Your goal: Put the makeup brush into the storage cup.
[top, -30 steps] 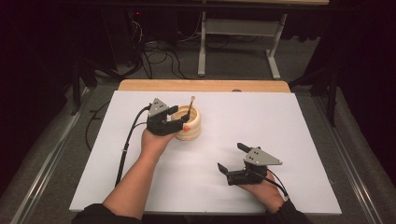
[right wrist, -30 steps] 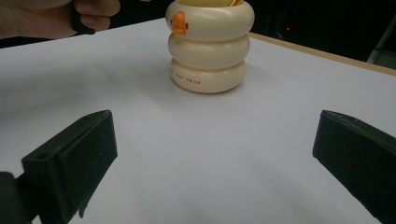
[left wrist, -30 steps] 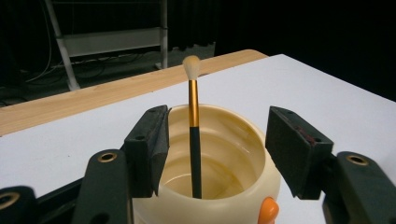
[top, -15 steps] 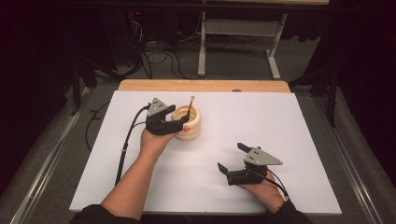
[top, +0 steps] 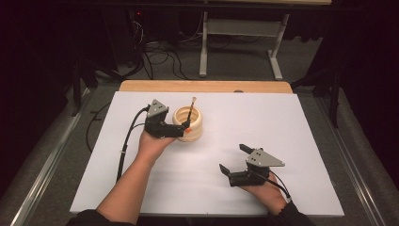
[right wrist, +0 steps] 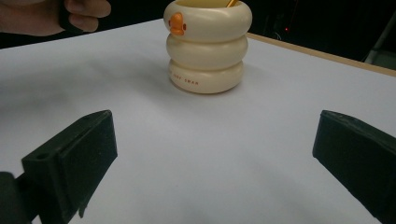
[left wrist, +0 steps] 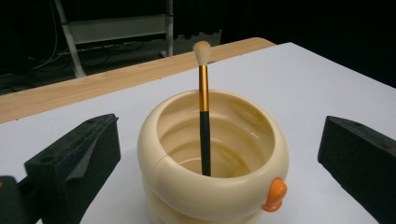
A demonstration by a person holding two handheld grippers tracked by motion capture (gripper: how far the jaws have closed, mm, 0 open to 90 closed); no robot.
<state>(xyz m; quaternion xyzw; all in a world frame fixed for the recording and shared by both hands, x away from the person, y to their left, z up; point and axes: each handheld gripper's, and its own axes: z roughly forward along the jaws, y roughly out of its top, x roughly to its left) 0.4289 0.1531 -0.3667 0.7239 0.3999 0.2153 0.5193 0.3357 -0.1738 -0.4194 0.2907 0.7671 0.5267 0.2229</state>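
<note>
One cup (top: 188, 123) and one brush (top: 190, 113) can be counted on the table (top: 282, 127), plus two grippers. Not much is changed from a second ago, both hands are pretty much parked where they were. The left gripper (top: 181, 129) is spread wide, with the cup framed between its jaws, untouched as far as can be seen. The brush is stood upright inside. The right gripper (top: 231, 159) is held open too, well apart from the cup.

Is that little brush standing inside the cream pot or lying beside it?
Inside, upright: the black-and-orange-handled brush stands in the cream ringed pot, its pale bristle tip above the rim.
</note>
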